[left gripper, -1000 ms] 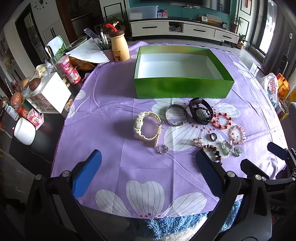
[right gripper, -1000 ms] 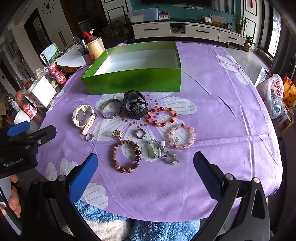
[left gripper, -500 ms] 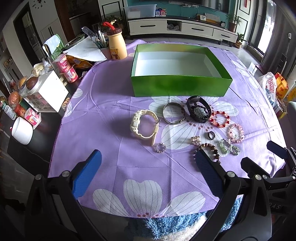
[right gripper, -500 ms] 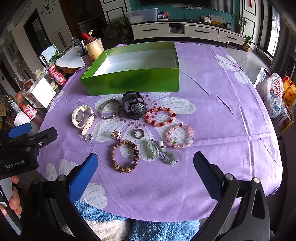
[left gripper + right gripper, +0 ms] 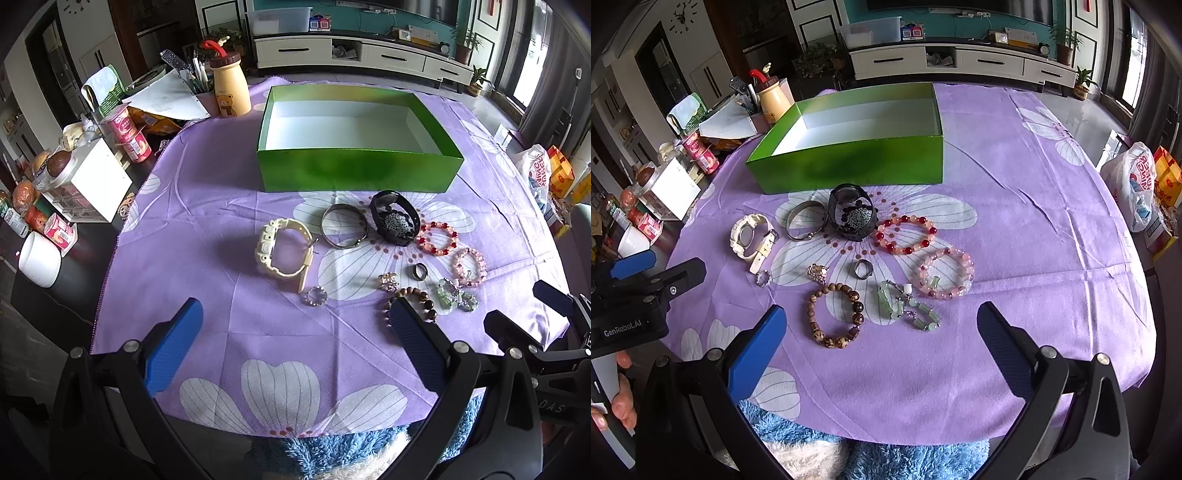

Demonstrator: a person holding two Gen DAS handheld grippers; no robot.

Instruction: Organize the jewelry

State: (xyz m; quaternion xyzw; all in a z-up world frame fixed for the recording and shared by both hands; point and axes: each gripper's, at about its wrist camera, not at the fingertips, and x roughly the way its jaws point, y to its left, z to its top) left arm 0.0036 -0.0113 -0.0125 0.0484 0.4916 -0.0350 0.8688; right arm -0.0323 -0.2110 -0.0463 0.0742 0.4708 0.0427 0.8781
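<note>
In the centre of both views we see the jewelry spread on a purple flowered cloth [image 5: 1015, 206]: a cream watch [image 5: 282, 253], a silver bangle [image 5: 344, 226], a black watch [image 5: 852, 213], a red bead bracelet [image 5: 905, 234], a pink bead bracelet [image 5: 946, 272], a wooden bead bracelet [image 5: 835, 314], a jade piece [image 5: 907, 305] and small rings. Above them, upper centre, stands the green box [image 5: 351, 138], its white inside bare. Our left gripper [image 5: 291, 332] and right gripper [image 5: 881, 332] hang at the bottom of their frames, fingers spread wide, holding nothing.
</note>
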